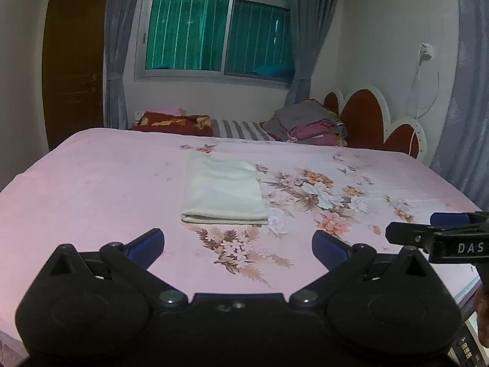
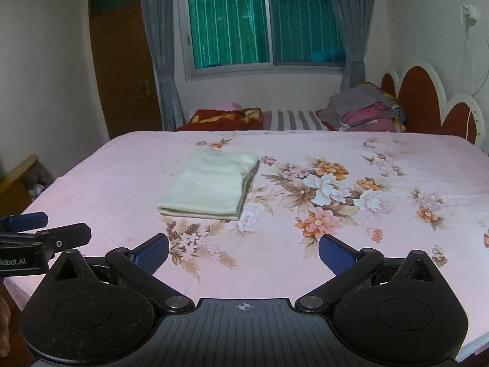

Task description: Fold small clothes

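A small cream garment [image 1: 223,192] [image 2: 211,186] lies folded into a flat rectangle on the pink floral bed sheet [image 1: 91,189] [image 2: 305,260]. My left gripper [image 1: 238,241] hangs over the near part of the bed, open wide, nothing between its blue pads, well short of the garment. My right gripper [image 2: 244,250] stands beside it, open just as wide and empty. In the left wrist view the right gripper [image 1: 428,229] juts in from the right edge. The left gripper [image 2: 33,226] shows at the left edge of the right wrist view.
A pile of folded clothes [image 1: 308,125] [image 2: 366,110] and a red patterned pillow [image 1: 174,122] [image 2: 223,117] lie beyond the far edge of the sheet. A red scalloped headboard [image 1: 366,116] stands at the right. A brown door [image 2: 122,70] and curtained window [image 1: 214,30] fill the back wall.
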`<state>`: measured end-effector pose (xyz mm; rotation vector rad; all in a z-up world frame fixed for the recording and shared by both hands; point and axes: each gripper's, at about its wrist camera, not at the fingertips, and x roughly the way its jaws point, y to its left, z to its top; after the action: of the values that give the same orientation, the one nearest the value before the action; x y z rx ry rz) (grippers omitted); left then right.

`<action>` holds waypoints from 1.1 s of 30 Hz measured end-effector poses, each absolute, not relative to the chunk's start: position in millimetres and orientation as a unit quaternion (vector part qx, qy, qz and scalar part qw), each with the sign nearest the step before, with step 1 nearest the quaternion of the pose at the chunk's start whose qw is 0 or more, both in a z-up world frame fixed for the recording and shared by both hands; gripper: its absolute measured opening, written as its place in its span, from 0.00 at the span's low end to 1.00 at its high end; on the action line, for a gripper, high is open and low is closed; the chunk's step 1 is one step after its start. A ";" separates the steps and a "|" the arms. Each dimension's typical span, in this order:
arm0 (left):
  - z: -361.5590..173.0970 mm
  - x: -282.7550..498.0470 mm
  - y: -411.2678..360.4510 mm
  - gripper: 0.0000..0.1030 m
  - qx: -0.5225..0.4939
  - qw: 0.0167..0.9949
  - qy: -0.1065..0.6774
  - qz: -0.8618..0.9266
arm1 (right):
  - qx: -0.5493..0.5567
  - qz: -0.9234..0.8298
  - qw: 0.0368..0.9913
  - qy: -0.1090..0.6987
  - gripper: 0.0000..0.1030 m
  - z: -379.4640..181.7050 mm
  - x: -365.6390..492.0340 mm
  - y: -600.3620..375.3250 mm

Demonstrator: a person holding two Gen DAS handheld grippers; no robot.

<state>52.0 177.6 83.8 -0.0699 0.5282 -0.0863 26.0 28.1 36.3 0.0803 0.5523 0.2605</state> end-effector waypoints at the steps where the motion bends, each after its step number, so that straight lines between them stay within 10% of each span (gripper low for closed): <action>1: 84.1 50.6 177.6 1.00 -0.035 0.964 0.260 -0.044 | 0.039 0.128 0.953 0.271 1.00 36.9 24.5 27.8; 33: 83.7 44.6 181.4 1.00 -0.025 0.965 0.258 -0.048 | 0.037 0.122 0.955 0.269 1.00 42.8 21.3 24.4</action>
<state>44.6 181.4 83.7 -0.0499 0.5226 -0.0969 21.3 24.4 42.8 0.0748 0.5462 0.2484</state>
